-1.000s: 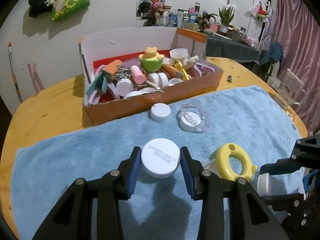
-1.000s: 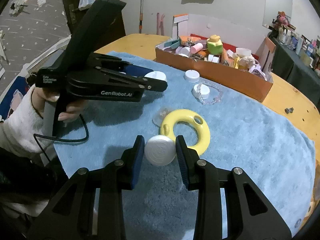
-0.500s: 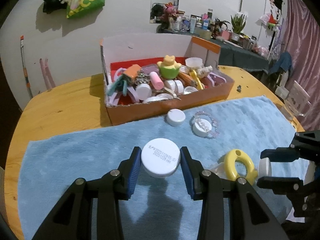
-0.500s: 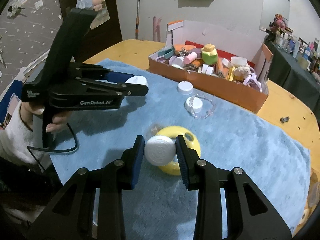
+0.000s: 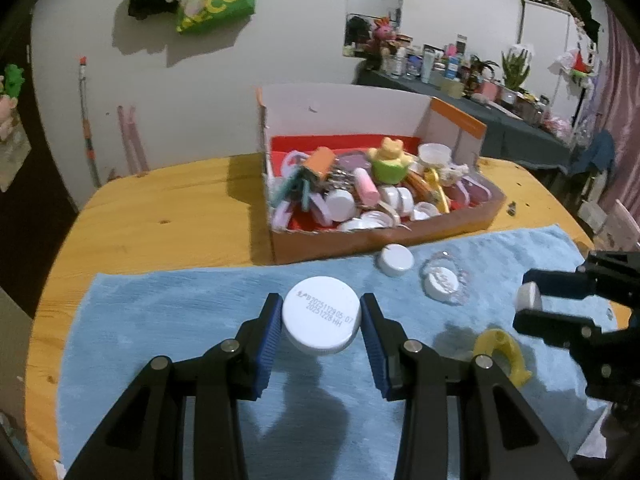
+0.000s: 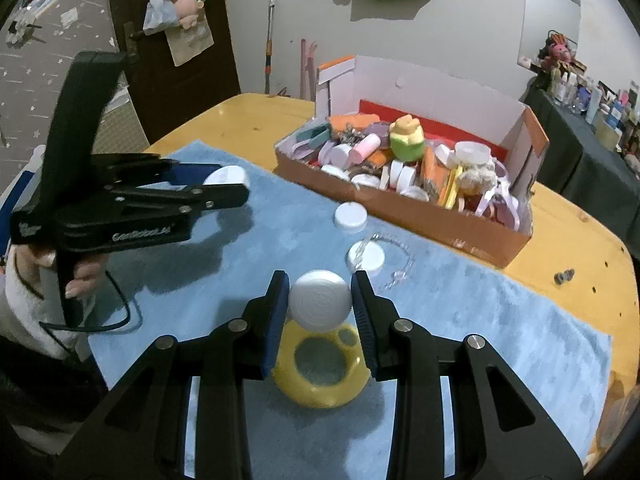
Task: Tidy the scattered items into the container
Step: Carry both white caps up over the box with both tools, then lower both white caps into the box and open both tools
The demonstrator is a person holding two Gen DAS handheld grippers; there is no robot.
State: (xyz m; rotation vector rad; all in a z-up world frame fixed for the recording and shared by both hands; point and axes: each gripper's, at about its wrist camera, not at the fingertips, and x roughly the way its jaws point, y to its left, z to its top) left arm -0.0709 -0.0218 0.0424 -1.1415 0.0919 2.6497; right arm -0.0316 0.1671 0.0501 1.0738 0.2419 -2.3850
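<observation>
Blue towel [image 5: 168, 320], both grippers loaded.
L gripper [image 5: 321, 322] & R gripper [image 6: 320, 306] each clamp a white cap; carry level over box [image 6: 400, 208] w/o bumping.

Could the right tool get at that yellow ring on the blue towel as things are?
Probably not yet. The right tool is shut on a white cap, so its jaws are full. The yellow ring lies uncovered on the blue towel just below, so once that cap is dropped it looks easy to reach.
</observation>
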